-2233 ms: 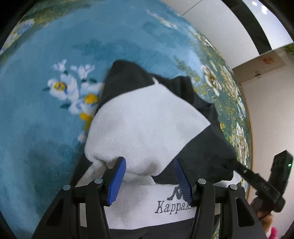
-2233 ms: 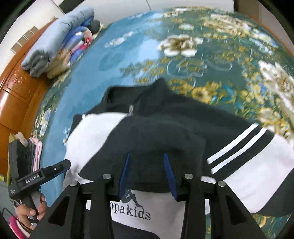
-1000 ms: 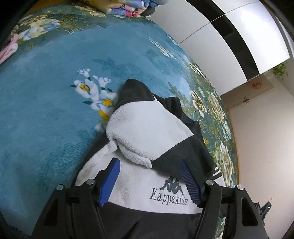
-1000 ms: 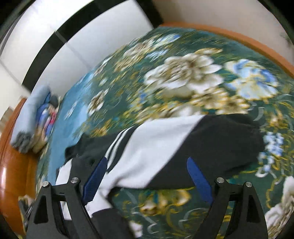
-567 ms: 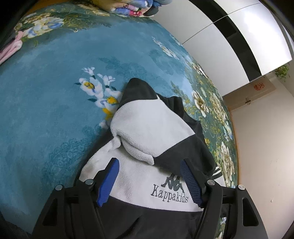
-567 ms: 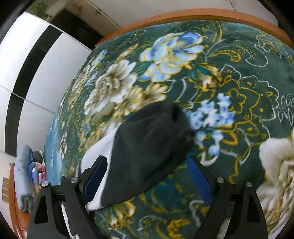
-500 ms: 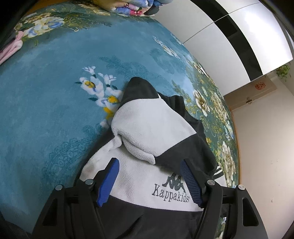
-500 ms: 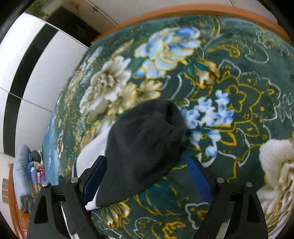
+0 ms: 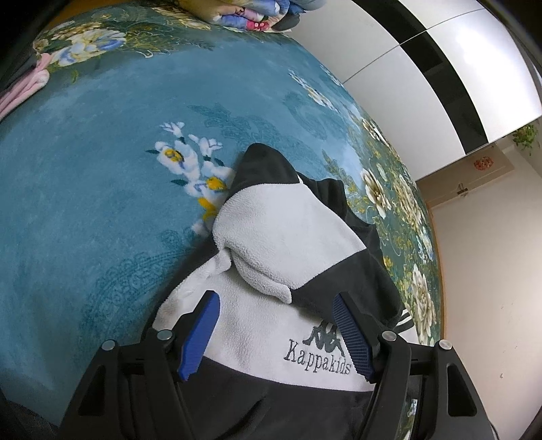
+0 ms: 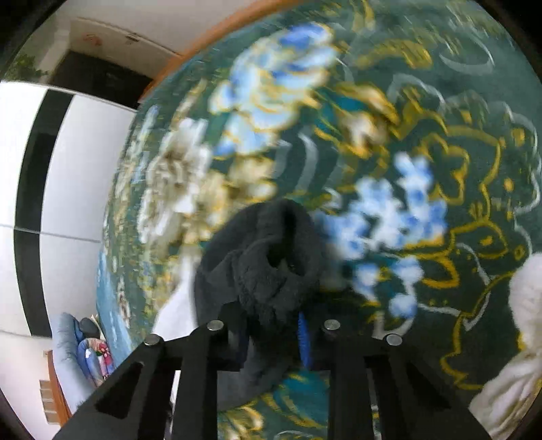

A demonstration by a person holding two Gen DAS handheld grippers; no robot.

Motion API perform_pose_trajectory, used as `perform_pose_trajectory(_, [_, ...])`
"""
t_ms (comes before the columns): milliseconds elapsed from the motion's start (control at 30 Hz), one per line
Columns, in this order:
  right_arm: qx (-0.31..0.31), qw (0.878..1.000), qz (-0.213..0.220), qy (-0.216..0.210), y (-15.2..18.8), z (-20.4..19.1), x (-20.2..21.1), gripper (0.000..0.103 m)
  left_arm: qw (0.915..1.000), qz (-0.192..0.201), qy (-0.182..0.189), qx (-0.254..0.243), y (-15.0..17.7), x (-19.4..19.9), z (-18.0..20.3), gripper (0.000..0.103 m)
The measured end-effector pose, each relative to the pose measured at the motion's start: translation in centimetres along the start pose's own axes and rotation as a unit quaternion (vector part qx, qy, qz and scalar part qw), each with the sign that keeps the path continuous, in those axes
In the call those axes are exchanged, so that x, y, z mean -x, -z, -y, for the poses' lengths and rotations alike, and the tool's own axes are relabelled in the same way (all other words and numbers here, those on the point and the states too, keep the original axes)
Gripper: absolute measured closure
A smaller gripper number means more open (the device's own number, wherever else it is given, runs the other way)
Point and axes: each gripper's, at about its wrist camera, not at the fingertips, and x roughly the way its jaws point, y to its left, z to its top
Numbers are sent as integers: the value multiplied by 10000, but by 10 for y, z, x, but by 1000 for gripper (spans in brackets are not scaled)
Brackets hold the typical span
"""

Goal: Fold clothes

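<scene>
- Left wrist view: your left gripper (image 9: 276,333) hovers with its jaws spread wide, released, over the white chest of the fleece jacket (image 9: 284,237), above the "Kappakids" lettering (image 9: 318,360). The jacket lies on the blue floral blanket (image 9: 101,162), one plush white-and-black sleeve folded across it. Open blanket runs left and ahead; folded bedding (image 9: 244,13) sits at the far edge. The jacket's lower part is cut off by the frame.
- Right wrist view: your right gripper (image 10: 271,333) is closing on the black sleeve cuff (image 10: 267,267), bunched fleece between its blue pads (image 10: 302,342). The dark green floral blanket around it is blurred; the left pad is hidden.
</scene>
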Motion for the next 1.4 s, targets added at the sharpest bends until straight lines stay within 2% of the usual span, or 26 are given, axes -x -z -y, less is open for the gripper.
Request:
perform_pose_trajectory(133, [972,9941,230,-418,3,-72,34,88,10000,-48,39,42,-1,-3,-1,30])
perform_pose_trajectory(233, [1880,9767,380,-959,24,-149,66,88,10000,-37,82,25,-1,-3,0,30])
perform_pose_trajectory(400, [3290,9304,231,-1598,92,-268,83,88,9997,114,210,105,-4,7,-4,30])
perform_pose_trajectory(533, [4148,8849,-325,-2095,178,-344,63,88,9985,294,364,272,-7,19,-11,30])
perform_pose_trajectory(667, [4898,8377,-911,-2236,274,-393,27,88,9968,450,502,426,-10,31,-19,30])
perform_pose_trajectory(767, [5297,8094,-1388,-2120,342,-408,-9,88,9959,546,527,486,-13,38,-25,30])
perform_pose_trajectory(867, [5679,7829,-1820,-1776,402,-416,-51,88,9952,668,499,517,-15,45,-30,30])
perform_pose_trajectory(1000, [6107,7512,-2173,-1248,458,-410,-96,88,9933,812,451,684,-19,57,-45,30])
perform_pose_trajectory(1067, [6275,7381,-2259,-1022,473,-404,-113,88,9917,886,453,810,-19,62,-52,30])
perform_pose_trajectory(1233, [6791,6941,-2350,-419,513,-384,-145,88,9883,999,435,1066,-21,68,-67,28])
perform_pose_trajectory(1400, [6967,6802,-2259,-287,520,-380,-139,80,9886,929,420,1105,-23,60,-68,28])
